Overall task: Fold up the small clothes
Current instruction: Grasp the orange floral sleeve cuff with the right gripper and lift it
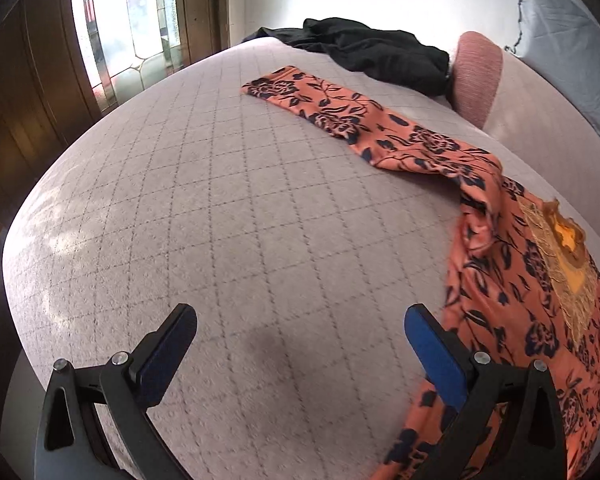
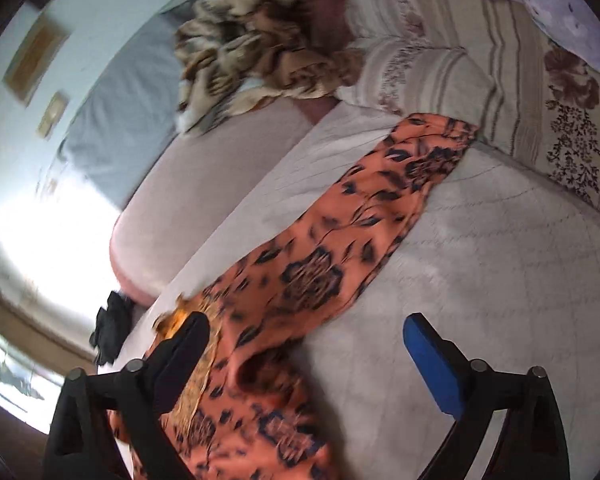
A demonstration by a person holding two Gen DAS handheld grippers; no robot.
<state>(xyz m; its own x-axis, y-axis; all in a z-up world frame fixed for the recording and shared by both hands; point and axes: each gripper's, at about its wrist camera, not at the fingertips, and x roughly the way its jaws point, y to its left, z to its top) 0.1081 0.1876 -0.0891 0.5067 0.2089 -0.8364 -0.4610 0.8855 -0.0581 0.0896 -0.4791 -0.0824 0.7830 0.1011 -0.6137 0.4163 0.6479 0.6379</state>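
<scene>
An orange garment with dark floral print (image 1: pixel 512 272) lies spread on the quilted bed cover (image 1: pixel 240 220). One sleeve (image 1: pixel 340 116) stretches toward the far left in the left wrist view. Gold embroidery (image 1: pixel 556 256) marks its neckline. My left gripper (image 1: pixel 300 316) hovers open over bare quilt, its right finger (image 1: pixel 436 352) just at the garment's left edge. In the right wrist view the other sleeve (image 2: pixel 372 216) runs up toward the pillows. My right gripper (image 2: pixel 306 324) stands open above the garment near the shoulder, its left finger (image 2: pixel 180 356) over the embroidered neck, nothing pinched.
A black garment (image 1: pixel 376 54) lies crumpled at the far side of the bed beside a pink bolster (image 1: pixel 478 76). A tiger-print blanket (image 2: pixel 252 44) and striped floral pillows (image 2: pixel 500 92) lie beyond the sleeve. A glass door (image 1: pixel 128 24) stands to the left.
</scene>
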